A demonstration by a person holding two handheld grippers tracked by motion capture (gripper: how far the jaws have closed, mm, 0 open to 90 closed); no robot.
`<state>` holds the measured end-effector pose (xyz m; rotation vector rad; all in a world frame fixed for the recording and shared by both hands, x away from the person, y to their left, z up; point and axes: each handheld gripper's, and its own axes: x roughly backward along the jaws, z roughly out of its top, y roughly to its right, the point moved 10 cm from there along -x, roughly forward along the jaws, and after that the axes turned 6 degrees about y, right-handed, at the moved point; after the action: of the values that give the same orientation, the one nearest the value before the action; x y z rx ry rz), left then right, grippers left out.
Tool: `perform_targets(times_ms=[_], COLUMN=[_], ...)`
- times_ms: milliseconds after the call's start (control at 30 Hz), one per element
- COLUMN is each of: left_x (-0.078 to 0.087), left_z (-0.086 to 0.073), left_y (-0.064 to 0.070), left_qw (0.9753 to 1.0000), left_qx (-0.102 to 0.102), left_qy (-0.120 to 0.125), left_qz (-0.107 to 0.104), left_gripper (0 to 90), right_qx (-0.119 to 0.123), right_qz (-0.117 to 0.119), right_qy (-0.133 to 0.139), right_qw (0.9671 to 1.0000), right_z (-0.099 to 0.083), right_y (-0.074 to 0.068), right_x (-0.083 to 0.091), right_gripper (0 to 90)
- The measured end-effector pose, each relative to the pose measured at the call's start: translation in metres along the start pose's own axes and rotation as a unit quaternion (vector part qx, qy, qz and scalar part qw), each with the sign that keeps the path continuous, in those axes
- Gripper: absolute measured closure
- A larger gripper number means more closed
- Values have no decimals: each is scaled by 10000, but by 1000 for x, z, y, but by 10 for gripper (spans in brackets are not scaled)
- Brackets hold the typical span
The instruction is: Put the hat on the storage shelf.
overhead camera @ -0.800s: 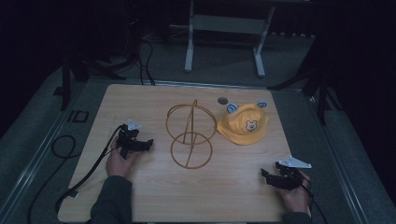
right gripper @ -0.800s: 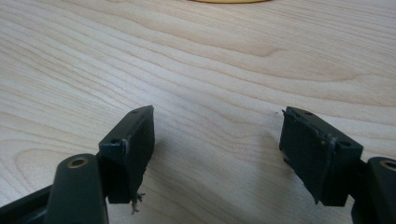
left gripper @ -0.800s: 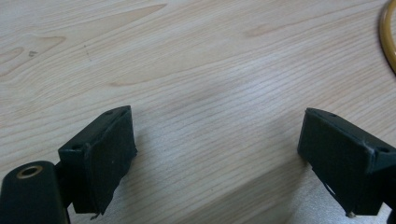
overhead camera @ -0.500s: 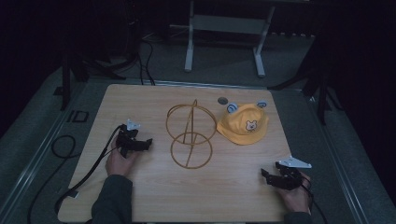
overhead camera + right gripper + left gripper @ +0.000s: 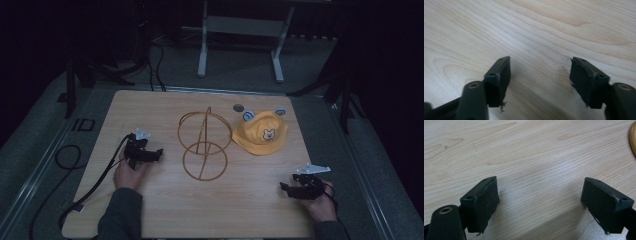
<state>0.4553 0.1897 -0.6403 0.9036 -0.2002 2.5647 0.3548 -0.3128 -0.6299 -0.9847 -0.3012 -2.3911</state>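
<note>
A gold wire stand [image 5: 204,144] made of two rings and an upright post sits mid-table. Right of it lies a yellow cap [image 5: 260,132] with a small bear face on it. My left gripper [image 5: 156,153] rests on the wood left of the stand, held by a hand, jaws pointing right. Its jaws [image 5: 540,195] stand wide apart over bare wood, with the stand's rim [image 5: 633,137] at the view's right edge. My right gripper [image 5: 286,187] lies near the front right corner, pointing left. Its jaws [image 5: 540,72] are also apart with nothing between them.
Three small round badges [image 5: 238,107] lie behind the cap near the table's [image 5: 150,107] far edge. A black cable [image 5: 90,185] trails from the left gripper off the front left. A metal frame's legs [image 5: 202,60] stand on the floor beyond.
</note>
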Motion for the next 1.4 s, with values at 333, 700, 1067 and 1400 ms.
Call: perform_targets(times_ms=[333, 700, 1067, 1400], left_x=[0, 1, 1, 1], left_z=[0, 0, 0, 0], left_y=[0, 1, 1, 1], left_qw=[10000, 10000, 10000, 10000], left_qx=[18, 11, 10, 12], left_qy=[21, 17, 16, 17], left_qz=[-2, -15, -16, -17], left_gripper=[145, 144, 145, 145], right_qx=[530, 1263, 1395, 1621], right_qz=[106, 194, 360, 374], right_qy=[-303, -634, -709, -952], right_qw=[9981, 9898, 9870, 9814], right_z=[19, 55, 92, 118], right_y=[-4, -5, -1, 2], right_x=[6, 21, 25, 19], right_gripper=[392, 380, 388, 400])
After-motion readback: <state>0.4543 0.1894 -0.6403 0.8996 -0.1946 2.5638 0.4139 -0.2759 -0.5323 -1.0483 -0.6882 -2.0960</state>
